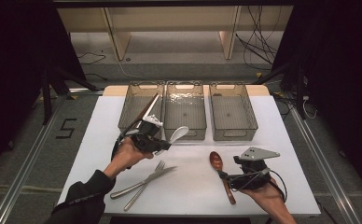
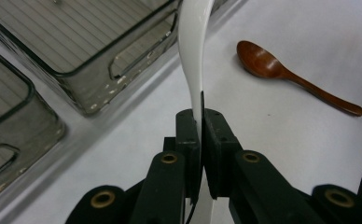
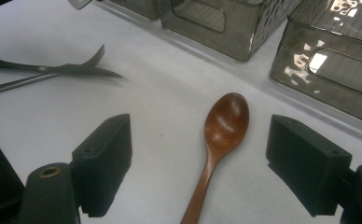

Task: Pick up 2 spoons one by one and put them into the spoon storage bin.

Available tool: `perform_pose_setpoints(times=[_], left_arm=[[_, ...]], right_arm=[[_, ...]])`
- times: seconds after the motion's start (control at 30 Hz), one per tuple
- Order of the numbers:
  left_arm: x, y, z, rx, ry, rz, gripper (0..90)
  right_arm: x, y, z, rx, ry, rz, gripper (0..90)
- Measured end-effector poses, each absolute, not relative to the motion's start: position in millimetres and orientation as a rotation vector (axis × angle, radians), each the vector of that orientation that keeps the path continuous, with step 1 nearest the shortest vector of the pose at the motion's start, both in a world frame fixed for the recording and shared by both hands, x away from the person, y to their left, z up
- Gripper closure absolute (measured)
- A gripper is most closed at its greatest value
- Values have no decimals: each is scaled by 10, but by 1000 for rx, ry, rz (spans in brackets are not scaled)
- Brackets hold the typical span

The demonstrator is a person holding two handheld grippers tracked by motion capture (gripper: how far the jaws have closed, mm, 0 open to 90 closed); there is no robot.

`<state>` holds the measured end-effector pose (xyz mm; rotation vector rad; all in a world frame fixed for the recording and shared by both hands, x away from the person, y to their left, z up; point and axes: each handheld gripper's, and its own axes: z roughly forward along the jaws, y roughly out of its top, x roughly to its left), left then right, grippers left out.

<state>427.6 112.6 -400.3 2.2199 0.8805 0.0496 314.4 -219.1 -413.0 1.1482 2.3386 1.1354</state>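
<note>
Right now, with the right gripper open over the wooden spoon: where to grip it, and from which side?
Grip the wooden spoon on its thin handle, just below the bowl, probably coming straight down from above. It lies flat on the white table with bare surface on both sides, and the right gripper already straddles it with its jaws open. The bowl looks too wide and rounded for a sure pinch.

Fork crosses knife (both left of the wooden spoon).
</note>
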Motion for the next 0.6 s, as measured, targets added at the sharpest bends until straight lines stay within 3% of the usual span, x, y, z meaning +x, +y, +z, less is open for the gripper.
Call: perform_pose_setpoints(times=[0.6], left_arm=[[4635,1087,-3775,2167,913,127,847]], right_arm=[[3144,-2191,-4131,1148,2342,1140,235]])
